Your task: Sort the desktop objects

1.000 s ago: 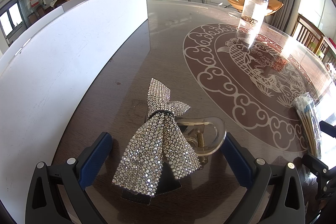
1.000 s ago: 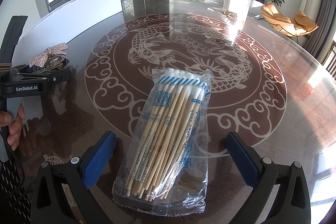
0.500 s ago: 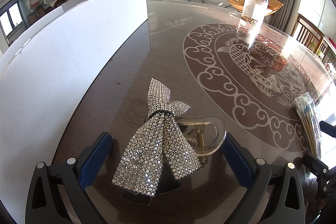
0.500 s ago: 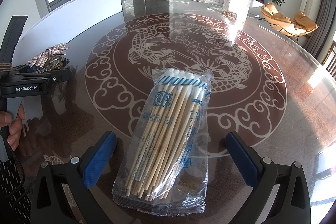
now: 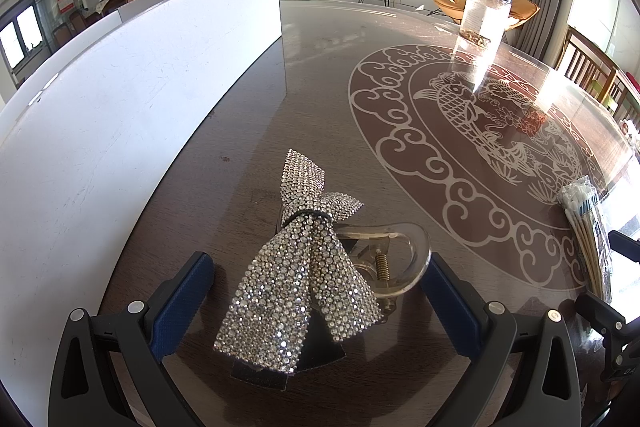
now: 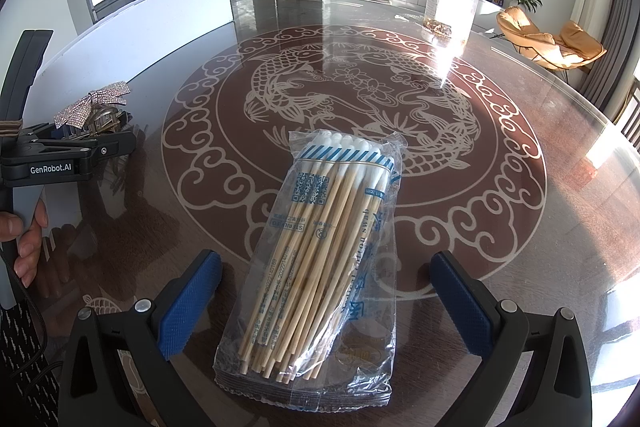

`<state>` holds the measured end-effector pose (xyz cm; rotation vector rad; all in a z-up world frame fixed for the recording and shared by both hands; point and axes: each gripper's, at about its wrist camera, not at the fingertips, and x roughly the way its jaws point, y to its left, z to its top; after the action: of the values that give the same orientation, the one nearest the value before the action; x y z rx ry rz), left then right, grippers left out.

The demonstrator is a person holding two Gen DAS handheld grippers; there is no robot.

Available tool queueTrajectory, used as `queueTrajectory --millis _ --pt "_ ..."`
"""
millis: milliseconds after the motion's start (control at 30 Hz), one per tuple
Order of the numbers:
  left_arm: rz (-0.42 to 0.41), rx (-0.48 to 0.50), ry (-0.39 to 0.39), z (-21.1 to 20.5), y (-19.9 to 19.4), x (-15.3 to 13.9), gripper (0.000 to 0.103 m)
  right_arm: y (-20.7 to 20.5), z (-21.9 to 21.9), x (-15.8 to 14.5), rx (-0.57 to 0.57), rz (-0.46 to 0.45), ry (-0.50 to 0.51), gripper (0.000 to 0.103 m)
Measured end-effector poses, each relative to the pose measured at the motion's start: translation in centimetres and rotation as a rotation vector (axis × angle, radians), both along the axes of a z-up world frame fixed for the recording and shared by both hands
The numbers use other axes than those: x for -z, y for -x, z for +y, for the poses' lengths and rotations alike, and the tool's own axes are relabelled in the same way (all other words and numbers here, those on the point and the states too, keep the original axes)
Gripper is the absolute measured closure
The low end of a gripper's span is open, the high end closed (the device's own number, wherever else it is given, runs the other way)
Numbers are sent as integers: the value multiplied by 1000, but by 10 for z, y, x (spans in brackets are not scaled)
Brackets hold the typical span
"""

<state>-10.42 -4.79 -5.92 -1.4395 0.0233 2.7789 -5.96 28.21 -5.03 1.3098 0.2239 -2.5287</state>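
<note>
Both claws sit wide apart right now: the left gripper (image 5: 316,303) has its blue pads spread on either side of the rhinestone bow hair clip (image 5: 304,271) without touching it, and the right gripper (image 6: 326,303) is just as splayed around the near end of the cotton swab pack (image 6: 320,267), pads clear of the plastic. Biggest thing out there is the round glass-topped table (image 6: 520,247), dark brown with a pale fish-and-cloud medallion (image 6: 352,99) printed across its middle. Along the table's left edge, seen from the left wrist, stands a long white panel (image 5: 120,107), upright and curving away toward the far side. At the far side of the medallion rises a tall clear container (image 6: 452,1), catching hard sunlight, something small and brownish lying at its bottom. Then the swab pack, a clear bag of wooden sticks, white tips pointing toward the medallion's centre, lying flat on the medallion's near rim. Smaller still, the hair clip rests on the bare dark wood between the medallion and the white panel, its sparkling bow draped over a clear claw body with a brass spring showing. Down at the left edge of the right wrist view, a person's hand (image 6: 24,239) grips the left gripper's handle.
</note>
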Motion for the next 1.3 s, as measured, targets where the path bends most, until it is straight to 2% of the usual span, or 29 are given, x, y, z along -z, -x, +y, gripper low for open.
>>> queueTrajectory --millis 333,400,467,500,533,600,633,700,800,967,1067,1167,1300 --pt "0 16 -13 0 0 0 0 0 0 0 0 0 0 0" --pt "37 47 -21 3 -4 -4 21 0 0 0 1 0 0 0" --pt "57 63 -17 6 -6 -6 53 3 0 1 -12 -14 -5 0" --pt "64 73 -35 5 -7 -7 54 5 0 1 -23 -22 -7 2" --pt "67 81 -75 2 -8 -8 55 7 0 -1 -25 -19 -6 9" --pt "66 90 -171 -5 -8 -11 55 12 -2 -8 -30 -2 1 62" --pt "73 98 -200 -6 -11 -13 55 16 -4 -9 -35 -17 9 68" --pt "116 119 -228 -7 -20 -24 55 16 -11 -14 -55 -22 0 71" --pt "173 145 -273 -9 -39 -39 55 5 -15 -28 -73 19 11 71" --pt "224 119 -331 -22 -69 -62 55 -3 -14 -44 -88 43 46 71" --pt "240 88 -325 -35 -85 -79 55 -3 -23 -56 -129 67 62 71" --pt "256 33 -334 -65 -90 -103 55 7 -47 -77 -191 103 79 71" --pt "281 -78 -319 -131 -88 -138 55 32 -101 -113 -292 155 130 71"
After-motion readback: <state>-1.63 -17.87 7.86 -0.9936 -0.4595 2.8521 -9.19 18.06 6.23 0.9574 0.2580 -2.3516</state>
